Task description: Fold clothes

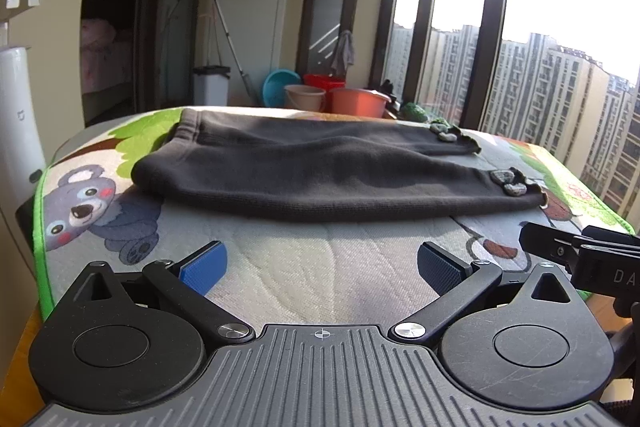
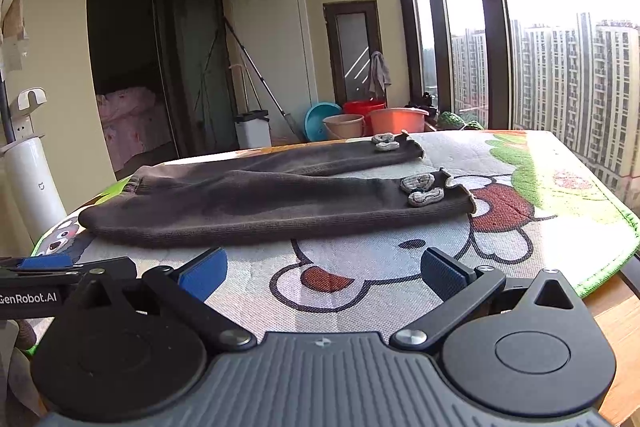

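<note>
Dark grey pants (image 1: 320,171) are laid flat on the cartoon mat (image 1: 328,267). Both the left tongs (image 1: 322,269) and right tongs (image 2: 324,273) are held wide apart, with nothing gripped.

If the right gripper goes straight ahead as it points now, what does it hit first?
Most likely the near leg of the dark trousers, lying flat across the cartoon mat. The right gripper is open and empty, with only bare mat before the fabric. Its height above the mat is unclear.
</note>
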Demonstrator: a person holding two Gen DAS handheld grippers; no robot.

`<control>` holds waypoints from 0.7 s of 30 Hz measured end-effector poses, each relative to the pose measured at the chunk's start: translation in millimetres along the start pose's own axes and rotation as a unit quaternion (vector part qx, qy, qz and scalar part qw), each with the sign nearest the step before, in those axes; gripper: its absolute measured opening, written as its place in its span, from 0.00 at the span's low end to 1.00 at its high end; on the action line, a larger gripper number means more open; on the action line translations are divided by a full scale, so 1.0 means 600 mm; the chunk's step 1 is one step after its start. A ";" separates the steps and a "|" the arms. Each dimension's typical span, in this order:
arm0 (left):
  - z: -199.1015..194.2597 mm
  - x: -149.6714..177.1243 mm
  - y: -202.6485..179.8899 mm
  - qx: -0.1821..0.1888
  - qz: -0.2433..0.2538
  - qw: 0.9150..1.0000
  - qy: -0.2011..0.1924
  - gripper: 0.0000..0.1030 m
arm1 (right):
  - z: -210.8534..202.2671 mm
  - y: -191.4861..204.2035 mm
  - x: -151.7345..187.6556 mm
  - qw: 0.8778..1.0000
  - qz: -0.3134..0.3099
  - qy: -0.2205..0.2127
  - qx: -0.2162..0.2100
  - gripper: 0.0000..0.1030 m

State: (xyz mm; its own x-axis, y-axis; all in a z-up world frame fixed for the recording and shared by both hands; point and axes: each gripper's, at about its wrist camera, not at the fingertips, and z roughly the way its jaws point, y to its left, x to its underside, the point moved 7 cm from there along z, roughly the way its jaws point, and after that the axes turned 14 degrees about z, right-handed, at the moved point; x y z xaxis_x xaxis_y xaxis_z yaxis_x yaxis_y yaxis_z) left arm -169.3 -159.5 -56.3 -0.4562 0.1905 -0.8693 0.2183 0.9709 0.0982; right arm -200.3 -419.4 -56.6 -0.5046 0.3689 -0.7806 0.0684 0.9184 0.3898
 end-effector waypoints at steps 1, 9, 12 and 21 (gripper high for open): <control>0.000 0.000 0.001 -0.002 -0.001 1.000 0.002 1.00 | 0.001 -0.001 -0.001 1.000 0.002 0.003 -0.001 1.00; 0.020 -0.006 0.006 0.009 0.000 0.999 0.043 1.00 | 0.008 -0.009 -0.010 0.999 0.012 0.027 -0.018 1.00; 0.025 -0.029 0.010 0.016 0.013 0.999 0.046 1.00 | 0.018 -0.010 -0.025 0.999 0.003 0.040 -0.035 1.00; 0.118 -0.129 0.057 0.085 -0.069 0.992 0.065 1.00 | 0.127 -0.039 -0.095 0.987 0.098 0.108 -0.069 1.00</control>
State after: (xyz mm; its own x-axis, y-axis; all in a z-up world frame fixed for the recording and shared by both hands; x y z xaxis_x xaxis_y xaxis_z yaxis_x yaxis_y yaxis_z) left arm -65.7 -151.0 -20.0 -0.5973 0.0848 -0.7975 0.2828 0.9528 -0.1105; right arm -107.7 -450.9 -58.6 -0.6659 0.4851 -0.5668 0.0730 0.7984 0.5976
